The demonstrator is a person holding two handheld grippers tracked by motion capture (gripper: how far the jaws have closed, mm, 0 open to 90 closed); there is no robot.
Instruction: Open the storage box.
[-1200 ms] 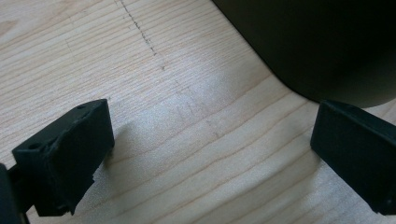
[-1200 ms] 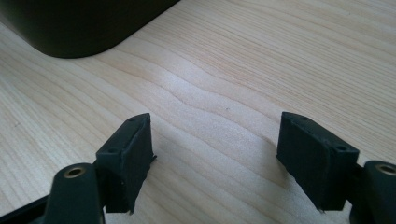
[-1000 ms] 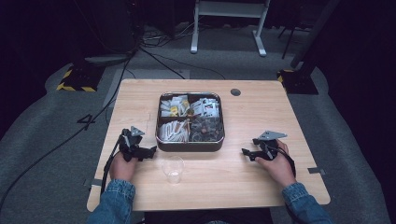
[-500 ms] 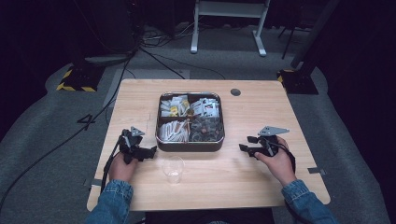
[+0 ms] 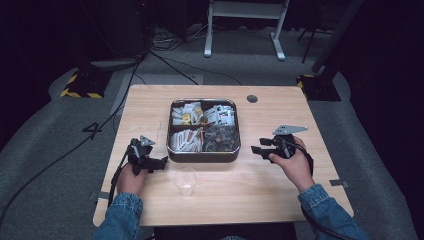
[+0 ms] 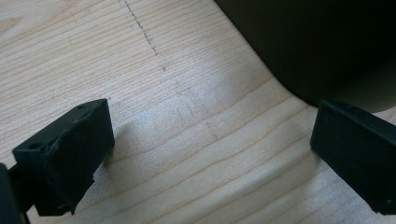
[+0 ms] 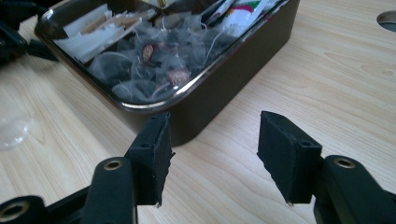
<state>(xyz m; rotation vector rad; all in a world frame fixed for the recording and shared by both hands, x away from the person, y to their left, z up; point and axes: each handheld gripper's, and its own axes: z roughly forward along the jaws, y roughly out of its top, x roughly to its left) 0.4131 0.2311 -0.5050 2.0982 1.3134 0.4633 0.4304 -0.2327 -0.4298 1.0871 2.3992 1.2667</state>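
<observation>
A dark metal tin (image 5: 204, 155) stands at the table's middle, divided into compartments of tea bags (image 7: 154, 60) and paper packets. My right gripper (image 5: 256, 149) hovers just right of the tin, pointing at its side wall (image 7: 243, 56). Its jaws have just been closing, they still stand apart, and nothing is between them (image 7: 215, 140). My left gripper (image 5: 162, 162) rests low on the wood by the tin's front left corner, open and empty (image 6: 212, 140), with the tin's dark wall (image 6: 317, 42) ahead of it.
A clear plastic cup (image 5: 185, 181) stands in front of the tin, between the two hands, and appears at the left edge as cup (image 7: 11, 130). A round cable hole (image 5: 252, 98) lies behind the tin at the right. Bare wood (image 5: 280, 200) stretches toward the front edge.
My right hand has risen and come a little closer to the tin, and its jaws have narrowed. The left hand has stayed put.
</observation>
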